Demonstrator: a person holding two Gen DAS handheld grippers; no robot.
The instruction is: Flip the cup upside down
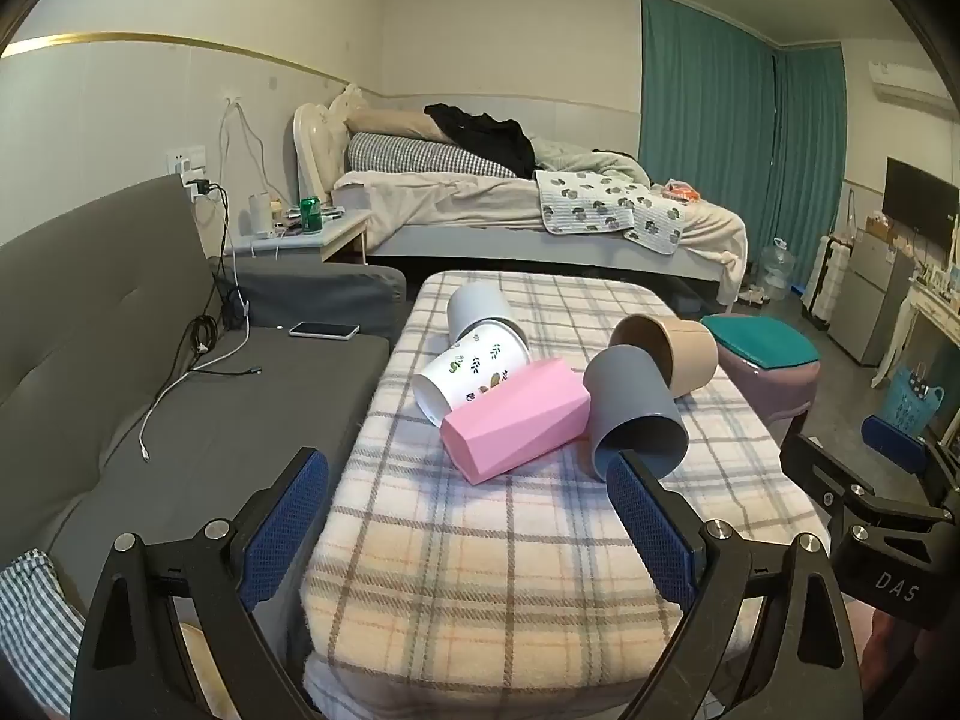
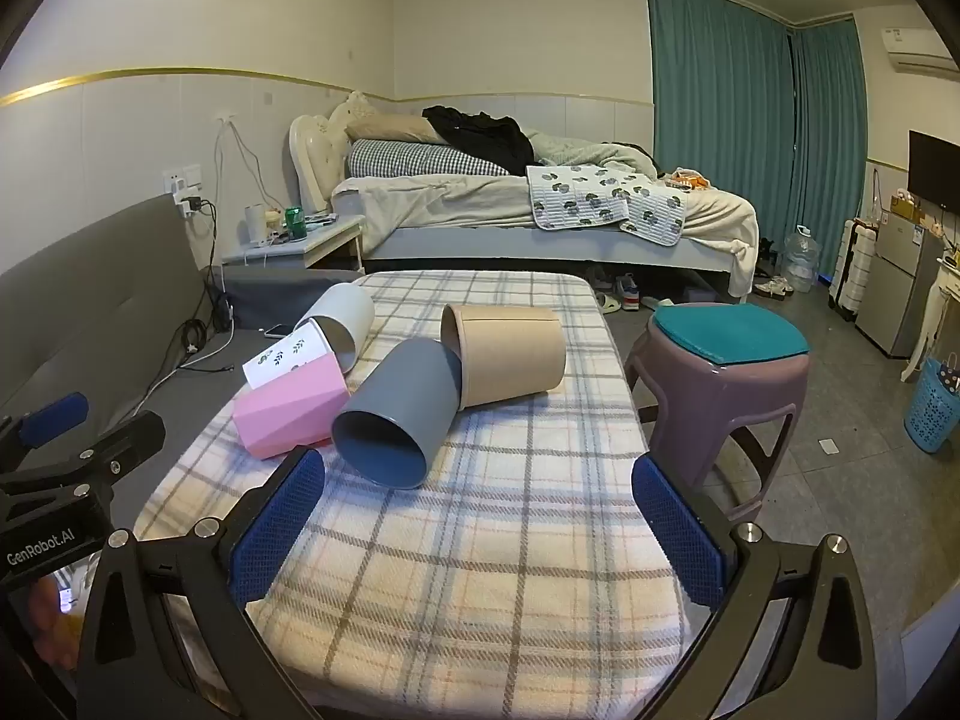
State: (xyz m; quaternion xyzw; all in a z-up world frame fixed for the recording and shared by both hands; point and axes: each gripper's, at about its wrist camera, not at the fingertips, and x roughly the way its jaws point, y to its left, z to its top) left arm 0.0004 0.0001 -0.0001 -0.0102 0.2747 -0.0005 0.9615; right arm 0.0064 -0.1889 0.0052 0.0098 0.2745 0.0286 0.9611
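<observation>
Several cups lie on their sides in a cluster on a plaid-covered table (image 1: 480, 540) (image 2: 480, 540). A dark grey cup (image 1: 636, 414) (image 2: 396, 414) lies with its mouth toward me. A pink faceted cup (image 1: 516, 420) (image 2: 291, 411) lies left of it. A tan cup (image 1: 672, 354) (image 2: 510, 354), a white leaf-print cup (image 1: 474, 372) (image 2: 288, 354) and a pale grey cup (image 1: 480, 309) (image 2: 342, 315) lie behind. My left gripper (image 1: 468, 474) is open and empty, short of the cluster. My right gripper (image 2: 480, 474) is open and empty, just before the dark grey cup.
A grey sofa (image 1: 180, 408) with cables and a phone (image 1: 324, 330) runs along the table's left. A purple stool with a teal cushion (image 2: 726, 360) stands right of the table. A bed (image 2: 540, 204) and a nightstand are behind.
</observation>
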